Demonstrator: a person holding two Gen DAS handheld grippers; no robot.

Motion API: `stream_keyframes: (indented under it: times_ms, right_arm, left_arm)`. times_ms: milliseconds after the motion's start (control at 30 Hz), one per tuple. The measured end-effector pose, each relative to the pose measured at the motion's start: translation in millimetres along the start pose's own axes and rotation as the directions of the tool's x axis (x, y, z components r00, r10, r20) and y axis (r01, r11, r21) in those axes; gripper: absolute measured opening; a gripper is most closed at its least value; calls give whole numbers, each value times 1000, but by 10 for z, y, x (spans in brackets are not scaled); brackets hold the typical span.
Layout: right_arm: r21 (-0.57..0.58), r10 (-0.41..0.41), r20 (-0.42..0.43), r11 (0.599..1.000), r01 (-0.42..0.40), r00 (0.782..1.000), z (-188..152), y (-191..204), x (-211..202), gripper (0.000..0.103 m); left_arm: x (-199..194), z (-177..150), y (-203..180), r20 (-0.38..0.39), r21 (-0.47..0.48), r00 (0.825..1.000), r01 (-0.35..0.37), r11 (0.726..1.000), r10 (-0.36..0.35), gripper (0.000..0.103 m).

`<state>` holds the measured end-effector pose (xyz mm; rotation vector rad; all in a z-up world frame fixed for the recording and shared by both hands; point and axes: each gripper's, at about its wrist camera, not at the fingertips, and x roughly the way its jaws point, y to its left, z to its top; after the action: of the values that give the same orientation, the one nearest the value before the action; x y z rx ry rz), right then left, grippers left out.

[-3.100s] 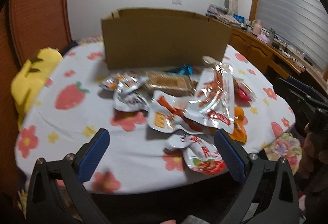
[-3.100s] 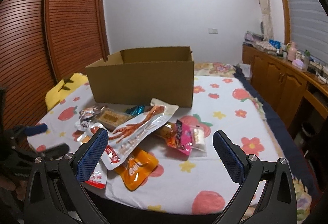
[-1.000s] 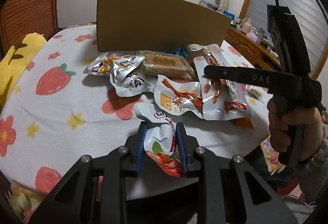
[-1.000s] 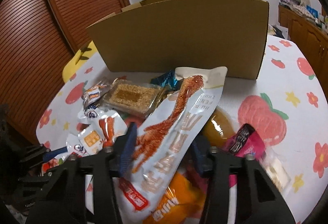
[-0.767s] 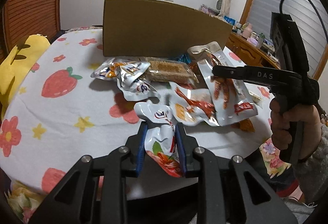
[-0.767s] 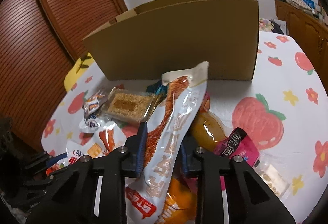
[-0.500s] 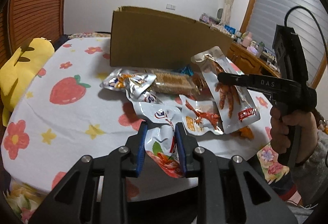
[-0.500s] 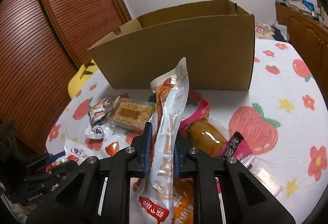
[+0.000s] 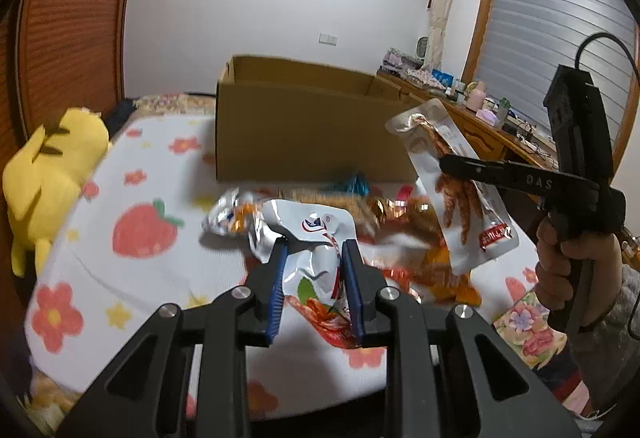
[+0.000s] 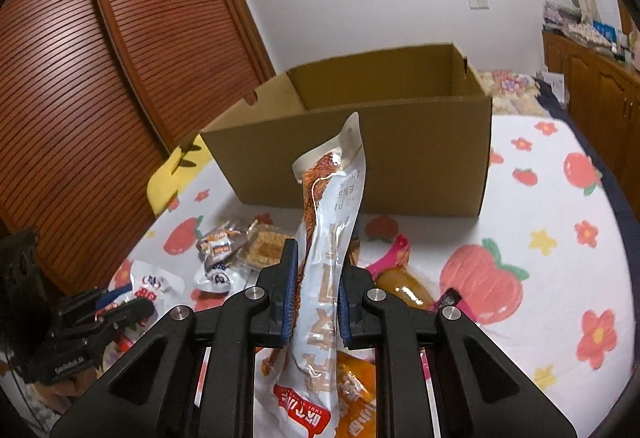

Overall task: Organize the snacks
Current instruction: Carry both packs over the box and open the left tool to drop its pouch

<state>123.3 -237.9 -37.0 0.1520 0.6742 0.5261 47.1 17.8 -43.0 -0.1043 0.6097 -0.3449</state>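
My left gripper (image 9: 314,258) is shut on a small white snack pouch (image 9: 310,238) with red print and holds it above the table. My right gripper (image 10: 318,266) is shut on a long white packet of chicken feet (image 10: 330,222), held upright off the table; that packet also shows in the left wrist view (image 9: 452,177). An open cardboard box (image 10: 360,149) stands behind the snacks, also in the left wrist view (image 9: 304,129). Several snacks lie on the table before it: a sesame bar (image 10: 266,248), small silver packets (image 10: 216,242), an orange pouch (image 10: 354,410) and a pink packet (image 10: 390,256).
The round table has a white cloth (image 10: 540,250) with strawberries and flowers. A yellow plush (image 9: 44,165) sits at its left edge. A slatted wooden wardrobe (image 10: 120,57) stands at left, wooden cabinets (image 10: 592,85) at right.
Both grippers closed on their packets and lifted them. The small pouch has come off the table and the chicken feet packet has risen upright toward the box.
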Motion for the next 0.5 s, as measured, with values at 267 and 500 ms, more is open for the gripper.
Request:
stream_keyframes:
  times_ms: [267, 500]
  right_arm:
    - [-52, -12, 62, 999, 15, 998, 257, -5, -230, 15]
    - [-109, -31, 111, 993, 44, 993, 604, -38, -289, 15]
  left_arm:
    - [-5, 471, -15, 72, 55, 997, -7, 998, 3, 24]
    - [124, 932, 26, 121, 121, 992, -38, 992, 24, 24]
